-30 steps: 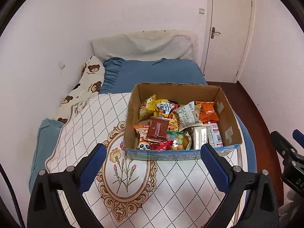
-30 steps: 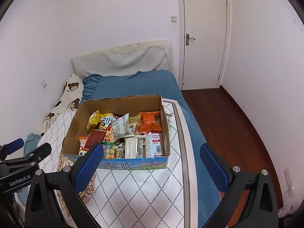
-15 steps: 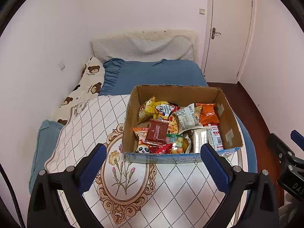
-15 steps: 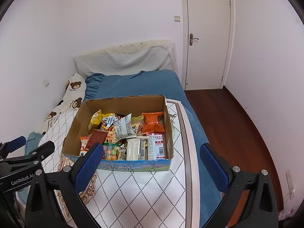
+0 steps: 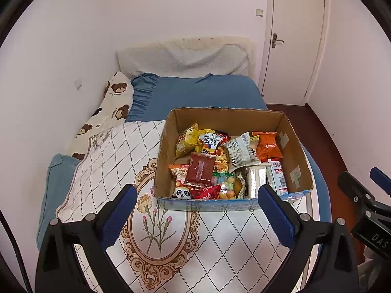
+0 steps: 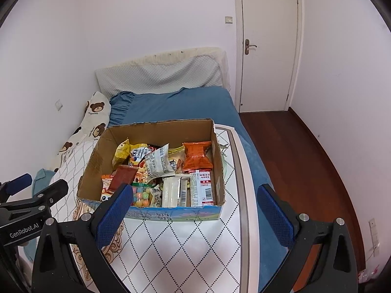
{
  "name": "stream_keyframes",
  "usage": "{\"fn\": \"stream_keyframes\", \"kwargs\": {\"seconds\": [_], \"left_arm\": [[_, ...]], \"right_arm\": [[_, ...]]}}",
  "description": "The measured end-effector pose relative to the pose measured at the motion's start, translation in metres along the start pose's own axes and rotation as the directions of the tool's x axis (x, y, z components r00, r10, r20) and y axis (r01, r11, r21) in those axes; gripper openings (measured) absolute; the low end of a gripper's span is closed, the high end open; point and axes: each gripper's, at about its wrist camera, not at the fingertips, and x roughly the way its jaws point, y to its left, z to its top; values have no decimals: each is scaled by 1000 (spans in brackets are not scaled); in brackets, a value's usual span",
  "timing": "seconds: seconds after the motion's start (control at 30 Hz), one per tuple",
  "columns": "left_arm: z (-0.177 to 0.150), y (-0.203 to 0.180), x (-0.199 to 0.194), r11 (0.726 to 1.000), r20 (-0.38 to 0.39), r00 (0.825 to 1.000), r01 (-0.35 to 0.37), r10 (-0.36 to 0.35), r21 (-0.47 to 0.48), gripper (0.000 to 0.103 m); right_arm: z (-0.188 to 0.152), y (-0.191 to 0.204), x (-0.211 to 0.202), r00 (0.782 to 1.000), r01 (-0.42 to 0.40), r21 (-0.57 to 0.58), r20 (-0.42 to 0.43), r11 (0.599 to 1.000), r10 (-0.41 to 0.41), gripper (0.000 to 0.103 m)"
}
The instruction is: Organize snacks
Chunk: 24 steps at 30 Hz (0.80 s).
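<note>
An open cardboard box (image 5: 168,144) (image 6: 156,129) stands on a white diamond-patterned mat (image 5: 220,244) (image 6: 185,244) on the bed. It is packed with several snack packets: a dark red packet (image 5: 200,170) (image 6: 122,178), an orange bag (image 5: 268,145) (image 6: 197,156), a white wrapper (image 5: 240,151) (image 6: 157,162), a candy bag (image 5: 226,185). My left gripper (image 5: 197,217) hangs open in front of the box's near wall, holding nothing. My right gripper (image 6: 193,216) is open too, empty, before the box's right half.
The blue-sheeted bed (image 5: 202,92) runs back to a padded headboard (image 5: 183,56). A bear-print pillow (image 5: 110,112) lies along the left wall. A shut white door (image 6: 268,44) and dark wood floor (image 6: 305,158) are on the right.
Both views have slid slightly: the box sits a little lower in the left wrist view and further right in the right wrist view. Both grippers stay open and the snacks are untouched.
</note>
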Motion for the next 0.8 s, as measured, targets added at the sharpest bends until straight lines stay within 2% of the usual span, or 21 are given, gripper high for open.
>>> {"fn": "stream_keyframes", "kwargs": {"seconds": [0.8], "left_arm": [[-6, -5, 3, 1000, -13, 1000, 18, -18, 18, 101]], "right_arm": [[-1, 3, 6, 1000, -16, -4, -7, 1000, 16, 103]]}}
